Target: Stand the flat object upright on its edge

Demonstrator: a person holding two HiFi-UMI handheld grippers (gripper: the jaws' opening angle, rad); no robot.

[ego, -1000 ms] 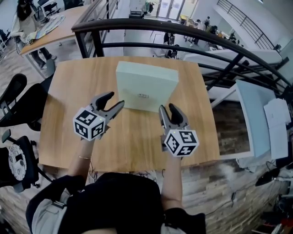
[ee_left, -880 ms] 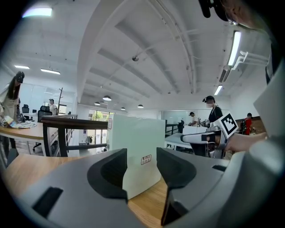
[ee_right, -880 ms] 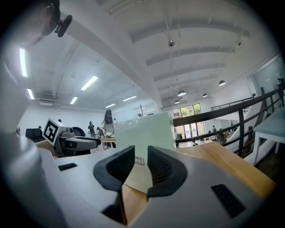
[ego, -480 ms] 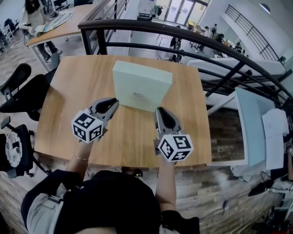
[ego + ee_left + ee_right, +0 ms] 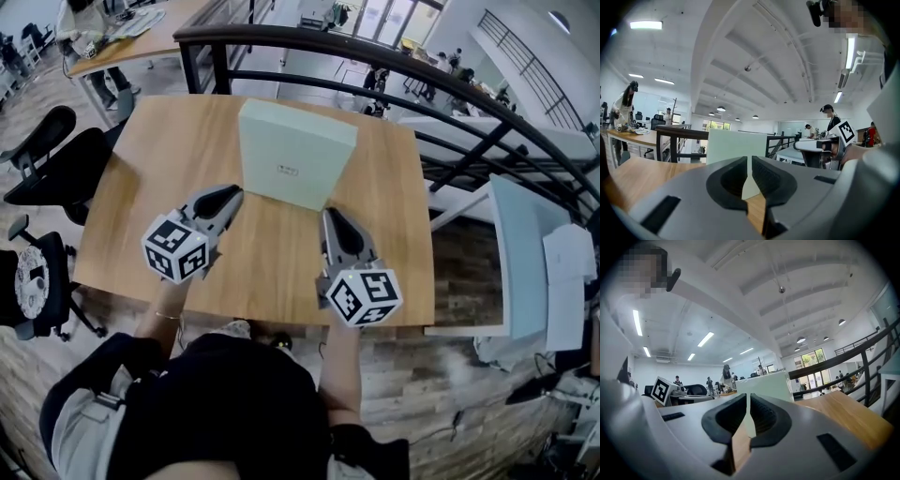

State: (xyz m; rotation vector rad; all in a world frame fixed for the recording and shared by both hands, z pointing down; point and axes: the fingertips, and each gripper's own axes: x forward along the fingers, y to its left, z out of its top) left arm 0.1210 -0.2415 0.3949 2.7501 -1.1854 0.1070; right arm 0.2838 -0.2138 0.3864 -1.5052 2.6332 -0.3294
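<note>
Head view: we see the box (image 5: 295, 155) lying flat on the far middle of the table (image 5: 141, 197).
Left gripper (image 5: 231, 194): jaws just closed together on nothing, tips just beside the box's near left corner.
Right gripper (image 5: 330, 217): jaws likewise just closed and empty, tips just beside the near right corner.

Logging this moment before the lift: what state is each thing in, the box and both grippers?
Box: lying flat on the table, untouched.
Left gripper: shut, jaws just closed, nothing between them, short of the box.
Right gripper: shut, jaws just closed, nothing between them, short of the box.
</note>
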